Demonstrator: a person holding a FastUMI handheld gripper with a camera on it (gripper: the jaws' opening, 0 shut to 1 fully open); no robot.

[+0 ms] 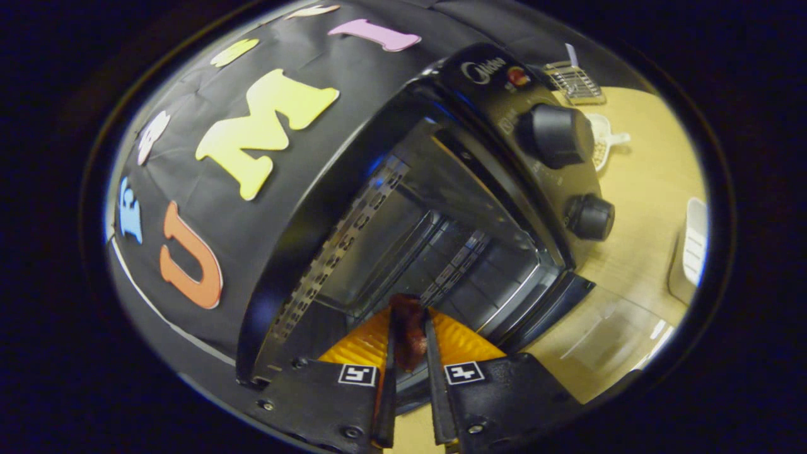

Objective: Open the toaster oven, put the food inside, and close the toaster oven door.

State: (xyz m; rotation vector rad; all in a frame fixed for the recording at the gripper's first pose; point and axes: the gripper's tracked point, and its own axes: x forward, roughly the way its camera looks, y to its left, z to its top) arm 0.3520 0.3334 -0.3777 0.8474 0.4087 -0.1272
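We are seeing the gripper [408, 325] nearest to us, its two fingers pressing from either side on a dark reddish piece of food [408, 334], so the fingers are closed in on it with only the food's width between them. The food is sitting just at the mouth of the toaster oven [441, 208], right in front of its open cavity.

The toaster oven is standing on a light wooden table [637, 214] and appearing tilted in this view. Its door [555, 302] is hanging open at the front of the oven, just beside the fingers. Inside the oven we are looking at dark metal walls with slotted rack guides [343, 239] running back from the opening.

On the oven's control panel two black knobs are showing, a larger knob [555, 134] and a smaller knob [589, 217] beside it, nearer the door.

Beyond the oven, on the table past the control panel, a white scoop [602, 142] is lying just beside the larger knob, and a small wire rack [575, 82] is resting farther off. Well apart from the oven, a white object [693, 243] that we cannot identify is lying on the table.
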